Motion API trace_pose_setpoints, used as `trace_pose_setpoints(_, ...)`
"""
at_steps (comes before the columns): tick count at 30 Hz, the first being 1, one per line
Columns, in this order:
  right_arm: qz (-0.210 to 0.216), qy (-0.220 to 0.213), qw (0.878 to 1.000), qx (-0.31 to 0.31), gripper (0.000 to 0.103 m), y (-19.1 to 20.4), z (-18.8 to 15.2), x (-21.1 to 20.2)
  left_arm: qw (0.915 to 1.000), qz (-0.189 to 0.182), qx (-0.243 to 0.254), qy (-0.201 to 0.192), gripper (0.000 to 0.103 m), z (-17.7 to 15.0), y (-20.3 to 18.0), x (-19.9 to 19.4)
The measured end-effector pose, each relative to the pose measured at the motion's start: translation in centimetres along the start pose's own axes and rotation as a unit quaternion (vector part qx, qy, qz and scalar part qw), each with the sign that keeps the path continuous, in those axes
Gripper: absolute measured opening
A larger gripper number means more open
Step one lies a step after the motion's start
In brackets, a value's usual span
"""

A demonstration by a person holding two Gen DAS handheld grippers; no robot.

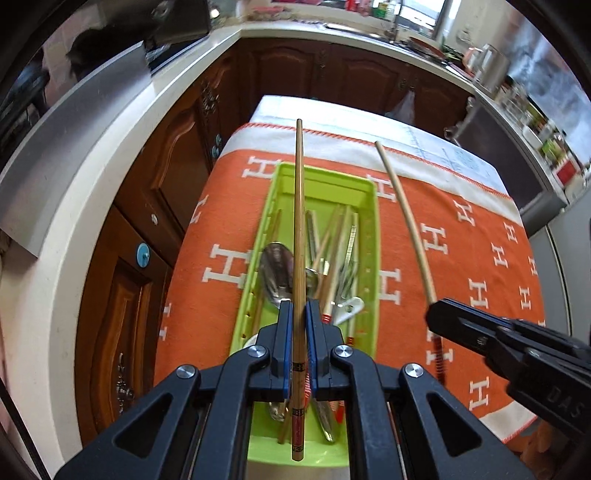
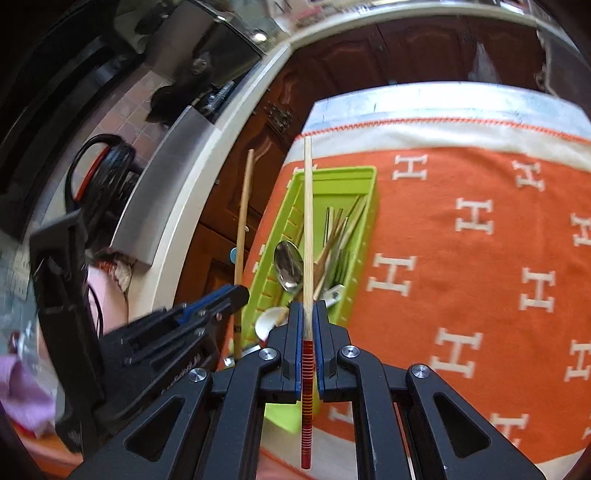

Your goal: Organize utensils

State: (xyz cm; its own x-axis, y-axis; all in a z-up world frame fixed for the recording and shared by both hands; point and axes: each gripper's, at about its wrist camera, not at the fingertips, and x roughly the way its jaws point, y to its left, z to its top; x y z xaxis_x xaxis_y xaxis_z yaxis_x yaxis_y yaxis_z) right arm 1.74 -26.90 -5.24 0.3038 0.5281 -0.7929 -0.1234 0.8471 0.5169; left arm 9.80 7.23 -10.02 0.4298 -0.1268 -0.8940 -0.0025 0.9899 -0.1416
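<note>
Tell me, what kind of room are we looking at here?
Most likely a home kitchen. A pale countertop runs above carved wooden cabinets, a sink with a tap sits by the window, and a green utensil tray full of spoons and chopsticks rests on an orange-clothed table.

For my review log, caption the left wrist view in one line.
Left tongs grip a brown chopstick above the green utensil tray; right tongs hold a pale chopstick.
</note>
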Motion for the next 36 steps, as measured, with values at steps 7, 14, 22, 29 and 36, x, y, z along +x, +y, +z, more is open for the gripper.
trace_pose_setpoints(7,-0.001,0.045,0.996,0.078,0.005,-1.7,1.9,6.6,0.9991,-0.025,-0.011,0.032,0.005,-0.2,0.9,3.3)
trace_pose_setpoints(14,-0.007,0.078,0.991,0.107,0.008,-2.8,1.8,9.2,0.9991,-0.021,0.01,0.035,0.013,0.0,0.2,4.5)
trace_pose_setpoints(22,-0.027,0.061,0.996,0.062,0.013,-2.5,1.1,8.0,0.9995,0.012,0.013,0.027,0.053,-0.1,-0.1,4.0)
trace_pose_setpoints(29,-0.047,0.034,0.998,0.026,0.025,-2.9,0.3,5.3,0.9993,0.029,0.011,0.019,0.076,-0.5,0.0,3.2)
trace_pose_setpoints(36,-0.048,0.026,0.998,0.008,0.027,-3.0,-0.4,3.8,0.999,0.041,0.01,0.015,0.08,-1.2,-0.5,2.3)
